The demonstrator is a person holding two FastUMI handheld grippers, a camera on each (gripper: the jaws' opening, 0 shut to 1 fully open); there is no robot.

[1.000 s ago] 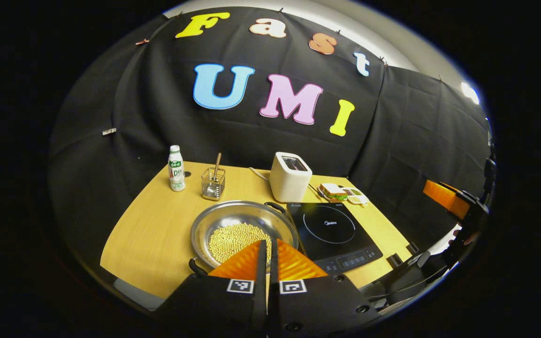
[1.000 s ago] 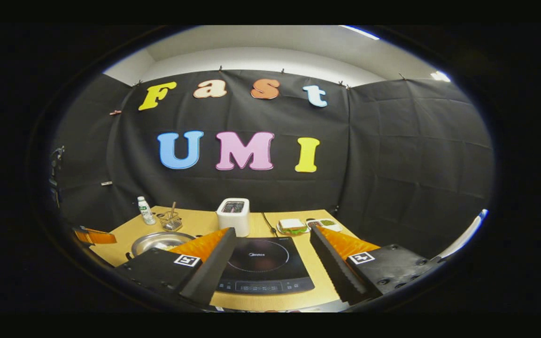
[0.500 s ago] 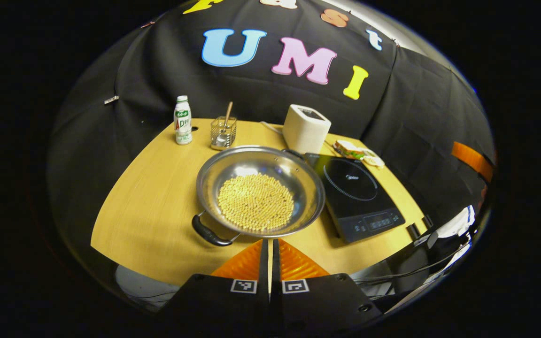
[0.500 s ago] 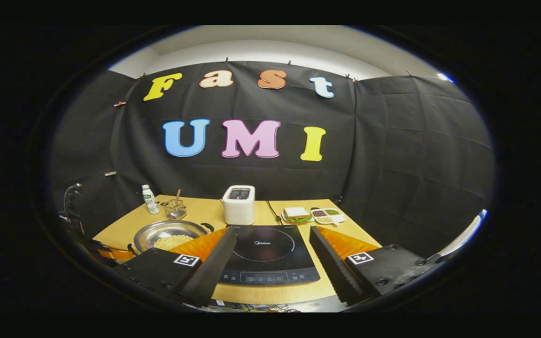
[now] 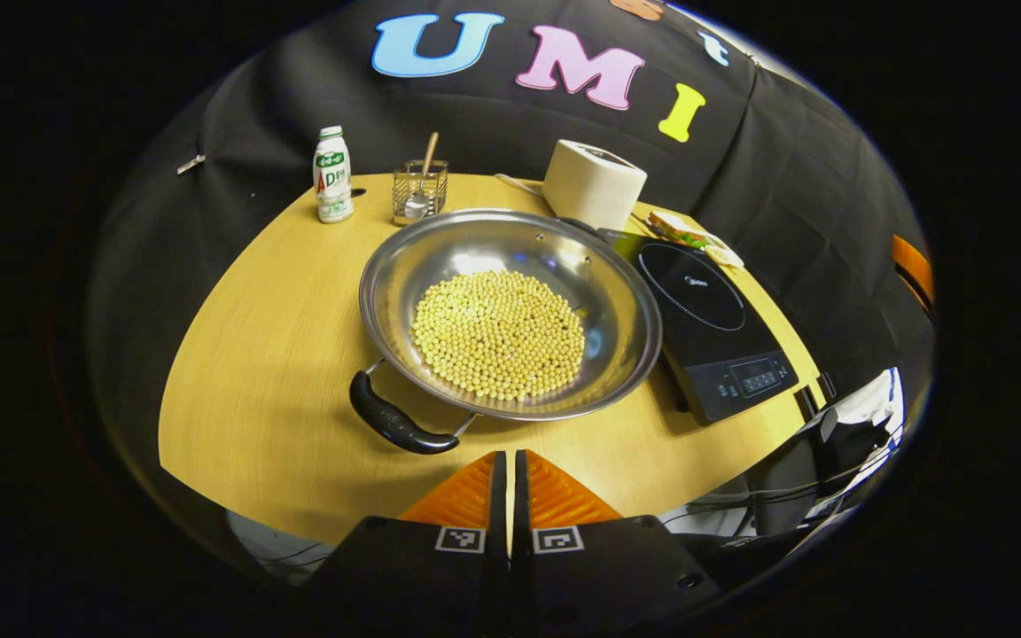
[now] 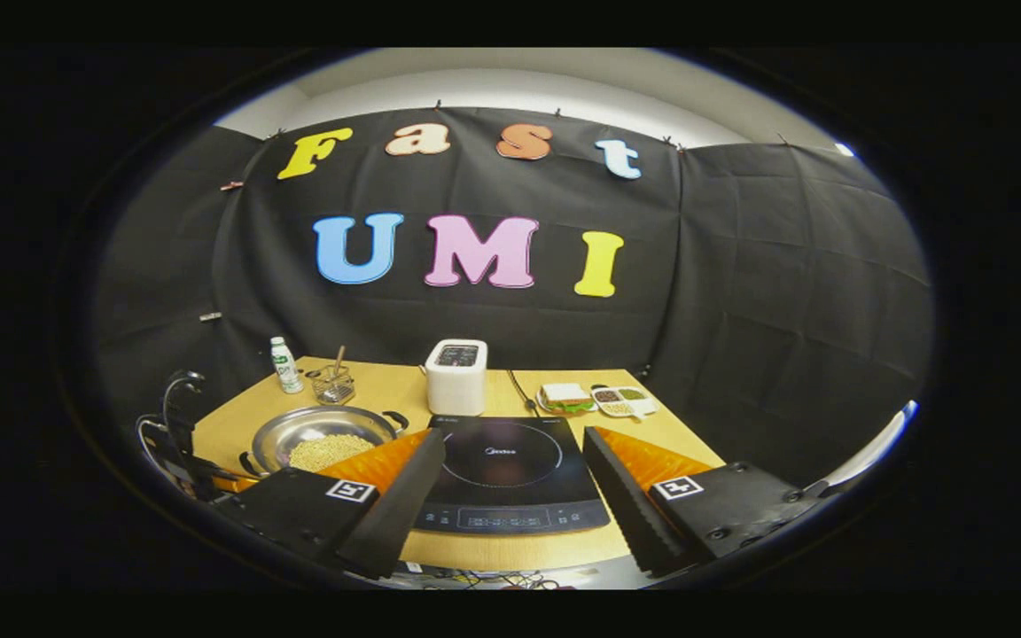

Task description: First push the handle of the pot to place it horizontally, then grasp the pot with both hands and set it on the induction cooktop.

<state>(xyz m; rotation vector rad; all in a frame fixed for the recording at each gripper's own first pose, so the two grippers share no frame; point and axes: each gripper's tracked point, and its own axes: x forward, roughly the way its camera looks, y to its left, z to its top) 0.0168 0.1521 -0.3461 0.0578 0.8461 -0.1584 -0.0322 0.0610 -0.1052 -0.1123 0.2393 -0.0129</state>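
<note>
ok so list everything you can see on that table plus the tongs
pot: 1, silver with black handles, on the table left of the cooktop
beans: many, pale yellow, heaped in the pot
induction cooktop: 1, black, right of the pot
toaster: 1, white, behind the cooktop
bottle: 1, white with a green cap, back left corner
wire holder: 1, metal, with a spoon in it, beside the bottle
sandwich: 1, on a plate, back right
small tray: 1, white, next to the sandwich
table: 1, light wood
left tongs: shut, short of the pot's near handle
right tongs: open, facing the cooktop
</note>
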